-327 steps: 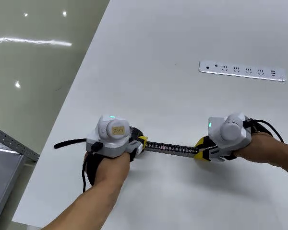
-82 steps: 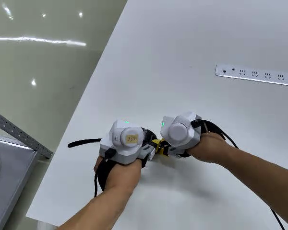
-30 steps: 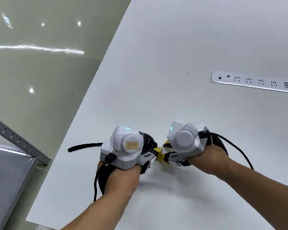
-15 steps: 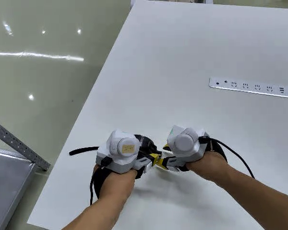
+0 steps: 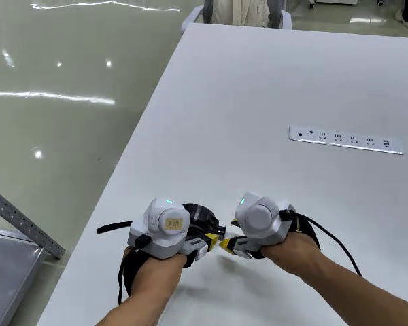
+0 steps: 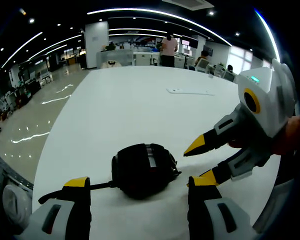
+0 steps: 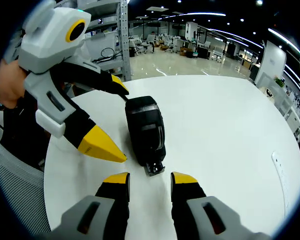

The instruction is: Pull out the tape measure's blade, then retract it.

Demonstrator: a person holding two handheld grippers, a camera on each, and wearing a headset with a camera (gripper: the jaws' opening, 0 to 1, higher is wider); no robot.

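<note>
The black tape measure (image 5: 198,216) lies on the white table (image 5: 258,88) with its blade wound in and a black strap (image 5: 112,226) trailing left. In the left gripper view the case (image 6: 142,170) sits just ahead of my left gripper (image 6: 139,181), whose jaws stand wide apart and touch nothing. The right gripper view has the case (image 7: 146,129) end-on, its blade hook (image 7: 154,170) just in front of my right gripper (image 7: 150,178), open, with nothing between the yellow tips. In the head view the left gripper (image 5: 202,243) and right gripper (image 5: 230,246) face each other, tips almost meeting.
A white power strip (image 5: 345,140) lies on the table to the far right. The table's left edge (image 5: 132,149) drops to a glossy floor, with a metal rack (image 5: 17,221) below. A chair (image 5: 241,12) stands at the far end.
The blade, stretched between the grippers 10.9 s ago, is back in the case and the grippers have come together. Over the last second the grippers barely moved; the head camera tilted up.
</note>
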